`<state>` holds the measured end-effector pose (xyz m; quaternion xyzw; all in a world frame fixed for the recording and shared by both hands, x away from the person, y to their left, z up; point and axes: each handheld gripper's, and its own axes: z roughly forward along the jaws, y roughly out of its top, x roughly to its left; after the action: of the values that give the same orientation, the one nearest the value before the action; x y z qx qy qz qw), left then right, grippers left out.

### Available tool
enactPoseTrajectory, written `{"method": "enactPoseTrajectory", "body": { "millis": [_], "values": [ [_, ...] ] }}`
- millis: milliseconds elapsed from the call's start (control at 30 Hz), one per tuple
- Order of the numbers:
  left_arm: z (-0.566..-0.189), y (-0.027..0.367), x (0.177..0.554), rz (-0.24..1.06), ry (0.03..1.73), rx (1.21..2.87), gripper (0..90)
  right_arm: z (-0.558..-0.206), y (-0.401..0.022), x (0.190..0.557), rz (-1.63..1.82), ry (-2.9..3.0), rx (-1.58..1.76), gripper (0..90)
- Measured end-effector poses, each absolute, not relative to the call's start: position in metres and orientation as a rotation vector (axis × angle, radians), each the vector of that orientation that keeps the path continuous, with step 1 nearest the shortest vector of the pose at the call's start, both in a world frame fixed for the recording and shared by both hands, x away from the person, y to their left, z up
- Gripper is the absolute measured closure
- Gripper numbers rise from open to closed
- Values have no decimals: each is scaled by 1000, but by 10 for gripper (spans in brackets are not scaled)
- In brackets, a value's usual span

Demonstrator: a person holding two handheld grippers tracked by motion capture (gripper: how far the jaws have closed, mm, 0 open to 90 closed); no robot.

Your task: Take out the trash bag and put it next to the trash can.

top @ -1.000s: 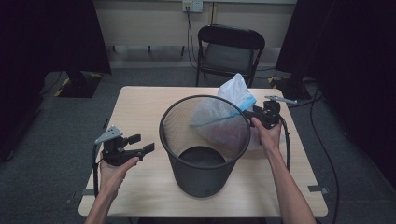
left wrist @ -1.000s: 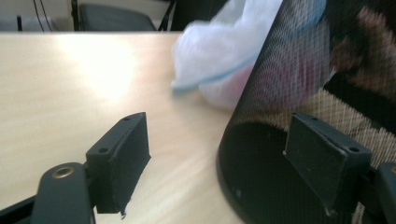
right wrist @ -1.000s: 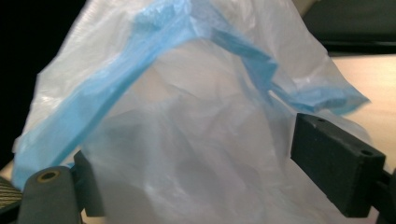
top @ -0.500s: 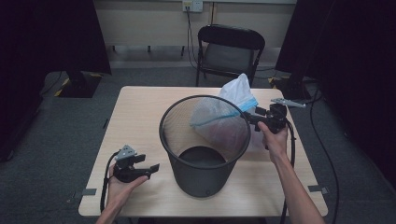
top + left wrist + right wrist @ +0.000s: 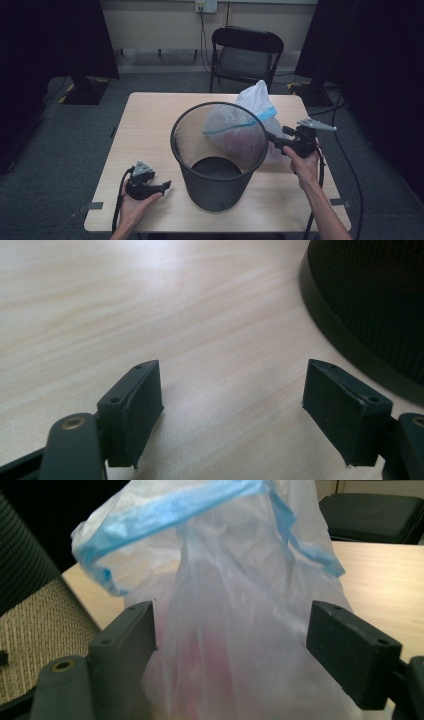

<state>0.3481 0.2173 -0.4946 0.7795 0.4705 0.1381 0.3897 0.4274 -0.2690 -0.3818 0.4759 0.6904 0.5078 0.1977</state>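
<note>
1. Right gripper (image 5: 276, 139): jaws spread either side of the plastic bag (image 5: 235, 630), not visibly pinching; closing on loose film risks a slipping, tearing grip.
2. Bag stands on the table (image 5: 150, 130) behind the mesh bin (image 5: 217, 157), touching its far side.
3. Left gripper (image 5: 162, 186): jaws released, empty; the unsteadied bin may tip.

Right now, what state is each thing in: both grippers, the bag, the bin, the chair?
Left gripper: open, nothing between the jaws, low over the table.
Right gripper: open, jaws either side of the bag.
Plastic bag: upright beside the bin, filled, blue drawstring loose.
Mesh bin: upright.
Folding chair: unfolded, unoccupied.
</note>
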Motion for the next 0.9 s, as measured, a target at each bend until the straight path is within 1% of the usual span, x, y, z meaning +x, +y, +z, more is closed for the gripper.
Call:
{"method": "enactPoseTrajectory", "body": {
  "millis": [133, 400, 567, 700, 900],
  "values": [
    [-496, 217, 347, 338, 1198, 1979, 218, -384, -278, 409, 1419, 1942, 1332, 186],
    [-498, 211, 342, 425, 1151, 2036, 207, -399, -283, 369, 1382, 1999, 1299, 184],
    [-499, 209, 340, 457, 1131, 2062, 199, -424, -282, 351, 1318, 2074, 1308, 181],
    [-500, 207, 339, 485, 1116, 2076, 192, -445, -281, 348, 1255, 2123, 1339, 179],
    [-500, 207, 339, 486, 1118, 2074, 190, -478, -276, 352, 1112, 2223, 1421, 175]
  ]
}}
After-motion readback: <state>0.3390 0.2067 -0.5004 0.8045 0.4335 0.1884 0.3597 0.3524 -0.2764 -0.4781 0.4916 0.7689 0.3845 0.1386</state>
